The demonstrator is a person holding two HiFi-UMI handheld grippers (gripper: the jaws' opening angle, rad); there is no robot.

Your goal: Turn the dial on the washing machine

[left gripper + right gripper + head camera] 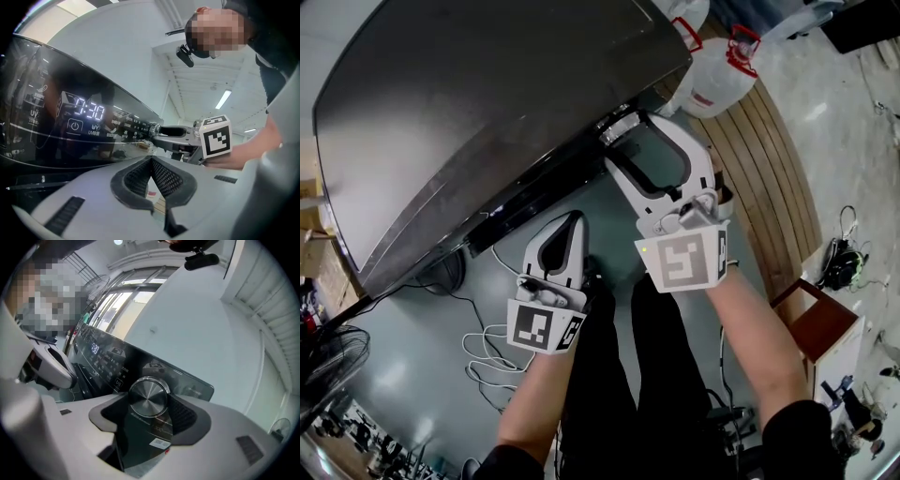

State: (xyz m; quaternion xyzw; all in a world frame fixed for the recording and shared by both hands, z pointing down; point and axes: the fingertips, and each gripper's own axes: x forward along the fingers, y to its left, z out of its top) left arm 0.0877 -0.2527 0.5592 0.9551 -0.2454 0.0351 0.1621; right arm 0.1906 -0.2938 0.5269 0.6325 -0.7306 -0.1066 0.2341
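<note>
Washing machine (487, 103) fills the upper left of the head view, with its control panel (93, 125) lit. Right gripper (623, 129) is at the panel's right end, its 2 jaws clamped either side of the silver dial (149, 397). Left gripper (574, 223) hangs lower, off the front edge, jaws closed on nothing.

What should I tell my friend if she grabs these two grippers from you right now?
Right gripper: jaws closed on the two sides of the dial, at the right end of the washing machine's front panel.
Left gripper: jaws together, holding nothing, held low in front of the panel.
Done: the dial is gripped and the panel's display is lit.
Left: twist the right gripper to turn the dial, then let go. These pictures don't show whether it has turned at all.
</note>
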